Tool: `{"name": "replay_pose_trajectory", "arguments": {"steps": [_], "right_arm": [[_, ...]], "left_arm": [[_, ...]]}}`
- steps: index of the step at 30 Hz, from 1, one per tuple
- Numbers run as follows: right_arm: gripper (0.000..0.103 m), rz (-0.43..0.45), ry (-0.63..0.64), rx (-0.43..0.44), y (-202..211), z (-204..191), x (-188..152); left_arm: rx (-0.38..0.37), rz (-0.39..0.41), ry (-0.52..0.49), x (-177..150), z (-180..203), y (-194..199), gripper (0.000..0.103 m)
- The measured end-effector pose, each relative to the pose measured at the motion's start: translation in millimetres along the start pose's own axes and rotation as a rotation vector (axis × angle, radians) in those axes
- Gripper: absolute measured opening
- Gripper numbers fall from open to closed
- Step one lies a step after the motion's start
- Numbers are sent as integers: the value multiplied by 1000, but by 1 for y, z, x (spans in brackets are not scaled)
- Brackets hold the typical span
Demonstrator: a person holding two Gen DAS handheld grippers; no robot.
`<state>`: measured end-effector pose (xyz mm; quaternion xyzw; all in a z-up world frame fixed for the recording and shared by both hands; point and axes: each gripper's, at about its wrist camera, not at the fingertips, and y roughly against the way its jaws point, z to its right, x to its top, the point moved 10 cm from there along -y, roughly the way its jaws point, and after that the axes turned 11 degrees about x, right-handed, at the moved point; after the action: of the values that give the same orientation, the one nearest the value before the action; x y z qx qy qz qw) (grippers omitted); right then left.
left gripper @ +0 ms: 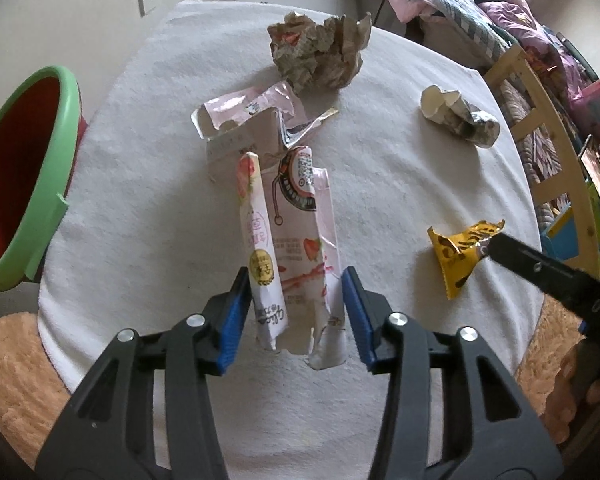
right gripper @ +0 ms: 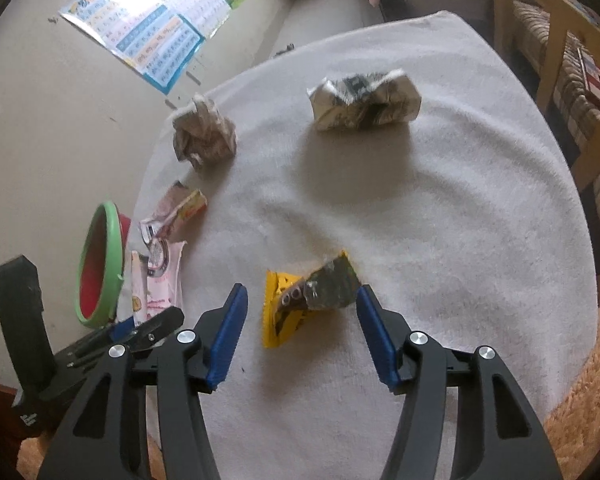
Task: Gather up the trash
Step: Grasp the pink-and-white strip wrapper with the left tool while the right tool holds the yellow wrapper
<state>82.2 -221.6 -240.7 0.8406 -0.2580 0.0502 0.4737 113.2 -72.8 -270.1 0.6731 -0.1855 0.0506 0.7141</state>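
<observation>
Left gripper (left gripper: pixel 296 312) is sitting agape, straddling the pink carton (left gripper: pixel 296 240), long axis running 12-to-6 between the fingers, bin (left gripper: pixel 40 184) at 9 o'clock; right gripper (right gripper: pixel 300 336), also agape, is bracketing the yellow wrapper (right gripper: pixel 300 304) at 12.

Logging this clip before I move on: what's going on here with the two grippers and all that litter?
A person is clearing trash off a white-covered table. The left gripper is open around a torn pink strawberry carton; the right gripper is open around a yellow snack wrapper. Neither is clamped yet. A crumpled brown paper bag and a crushed paper cup lie farther back. A green-rimmed red bin waits at the left.
</observation>
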Motion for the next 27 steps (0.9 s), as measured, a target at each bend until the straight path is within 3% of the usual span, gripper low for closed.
{"name": "replay_pose_trajectory", "arguments": {"steps": [9, 15, 17, 19, 27], "right_arm": [[53, -34, 8, -26, -16, 5, -9], [33, -35, 16, -20, -15, 5, -11], [30, -30, 26, -16, -14, 2, -10], [29, -26, 36, -12, -13, 0, -10], [25, 14, 51, -5, -4, -8, -4]], "left_arm": [[-24, -28, 35, -2, 1, -5, 53], [-44, -50, 27, -4, 7, -7, 53], [-48, -43, 19, -4, 9, -5, 51], [-46, -34, 4, -3, 11, -3, 40], [-53, 18, -23, 5, 16, 13, 38]]}}
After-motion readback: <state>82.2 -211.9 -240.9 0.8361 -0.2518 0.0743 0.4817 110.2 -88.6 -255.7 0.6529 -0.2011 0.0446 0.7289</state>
